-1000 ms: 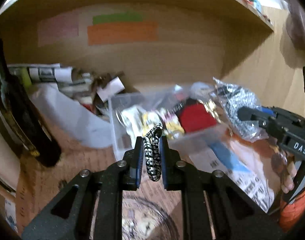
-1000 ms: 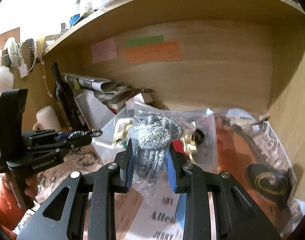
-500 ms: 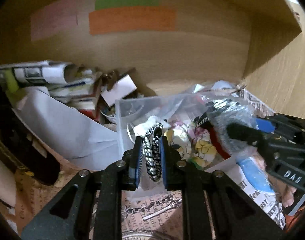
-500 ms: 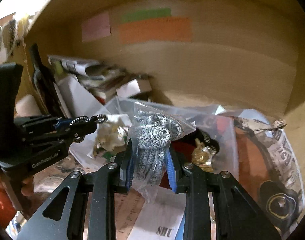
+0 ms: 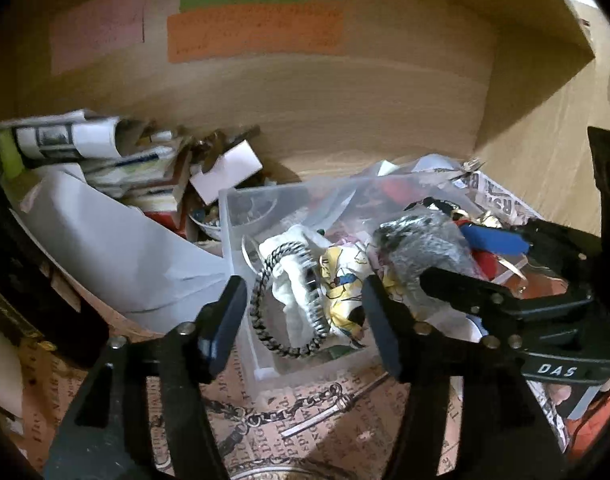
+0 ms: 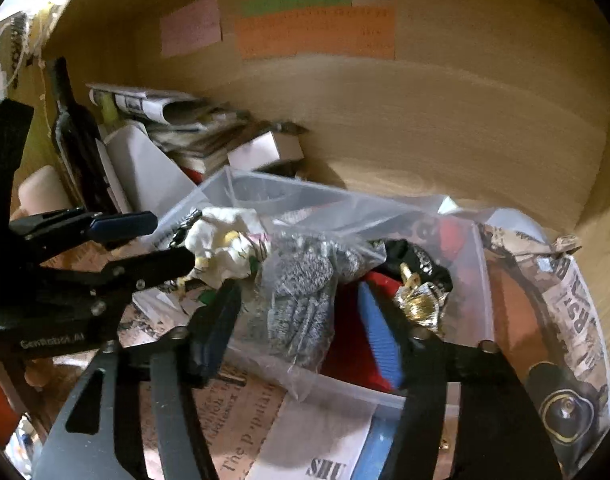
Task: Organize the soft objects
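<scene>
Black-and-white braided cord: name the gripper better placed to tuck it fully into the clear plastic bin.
Left. The left gripper is open around the black-and-white braided cord; the right gripper straddles the bagged grey knit.

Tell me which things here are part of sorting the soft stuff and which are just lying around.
Part of the job: braided cord loop, bagged grey knit item, clear plastic bin, left gripper, right gripper.

Lying about: dark bottle, newspapers, sticky notes, white sheet.

Dark bottle at left, stacked papers behind, sticky notes — orange, green, pink — on wooden back panel
</scene>
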